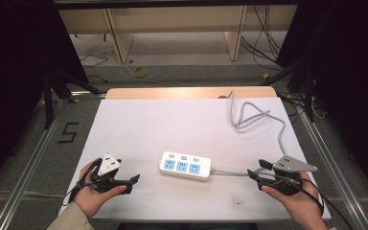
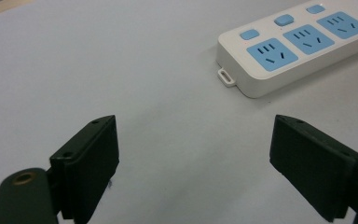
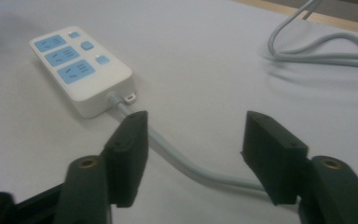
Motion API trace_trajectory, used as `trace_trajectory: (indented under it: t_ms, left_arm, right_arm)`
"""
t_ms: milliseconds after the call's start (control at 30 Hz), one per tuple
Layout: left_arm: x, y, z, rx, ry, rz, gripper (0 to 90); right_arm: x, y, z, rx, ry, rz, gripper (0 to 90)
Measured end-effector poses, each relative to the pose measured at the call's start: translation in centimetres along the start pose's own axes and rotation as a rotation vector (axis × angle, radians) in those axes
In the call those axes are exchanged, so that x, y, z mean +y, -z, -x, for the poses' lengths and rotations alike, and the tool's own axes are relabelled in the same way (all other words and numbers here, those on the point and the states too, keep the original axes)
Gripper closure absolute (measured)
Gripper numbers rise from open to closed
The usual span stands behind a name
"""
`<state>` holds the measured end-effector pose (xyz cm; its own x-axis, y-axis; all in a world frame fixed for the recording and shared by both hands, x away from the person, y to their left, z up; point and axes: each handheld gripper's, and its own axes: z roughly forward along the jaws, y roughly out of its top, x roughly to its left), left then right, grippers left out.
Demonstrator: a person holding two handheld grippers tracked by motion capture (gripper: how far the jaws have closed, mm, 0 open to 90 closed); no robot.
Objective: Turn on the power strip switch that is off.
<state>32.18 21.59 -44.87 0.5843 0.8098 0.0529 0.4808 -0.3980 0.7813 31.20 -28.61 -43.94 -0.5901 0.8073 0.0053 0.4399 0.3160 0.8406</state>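
A white power strip with three blue sockets and blue buttons lies flat near the front middle of the white table. Its grey cable runs right, then loops toward the back edge. My left gripper rests at the front left, open and empty, pointing at the strip. My right gripper sits at the front right, open, jaws wide. The cable passes low between its jaws, and the pads do not press on it. The strip lies beyond the jaws in the right gripper view.
The white sheet covers most of the table, with a strip of bare wood along the back edge. Dark frame rails run along both sides. Beyond the table stand wooden furniture legs and loose floor cables.
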Motion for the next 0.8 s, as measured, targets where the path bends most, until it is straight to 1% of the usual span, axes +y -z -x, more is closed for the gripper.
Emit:
trace_trajectory:
  t_ms: [33,67,100,200,333,433,500,667,800]
  left_arm:
    - [0.0,0.0,0.0,0.002,-0.003,-0.002,15.3]
    - [0.0,0.0,0.0,0.002,-0.003,-0.002,15.4]
    - [0.0,0.0,0.0,0.003,-0.008,-0.003,15.4]
    - [0.0,0.0,0.1,0.005,-0.009,0.000,15.4]
    - [0.0,0.0,0.1,0.006,-0.010,-0.002,15.6]
    - [0.0,-0.1,0.1,0.008,-0.007,0.002,15.6]
    - [0.0,-0.1,0.0,0.009,-0.006,0.002,15.6]
    - [0.0,-0.1,0.0,0.010,-0.008,0.001,15.7]
    - [0.1,-0.1,0.1,0.008,-0.014,-0.001,15.7]
  right_arm:
    - [0.0,0.0,0.0,-0.002,0.001,-0.001,51.7]
    - [0.0,0.0,0.0,-0.002,0.001,-0.001,51.7]
    - [0.1,0.2,0.0,-0.008,0.010,0.000,61.1]
    - [0.3,0.4,-0.1,-0.028,0.025,0.012,75.0]
    - [0.4,0.4,-0.3,-0.027,0.034,0.005,85.0]
    - [0.5,0.4,-0.3,-0.024,0.037,0.003,89.1]
    - [0.6,0.5,-0.2,-0.022,0.036,0.003,89.9]
    - [0.8,0.4,-0.2,-0.019,0.038,0.000,90.0]
    - [1.1,0.3,-0.4,-0.007,0.045,0.002,90.0]
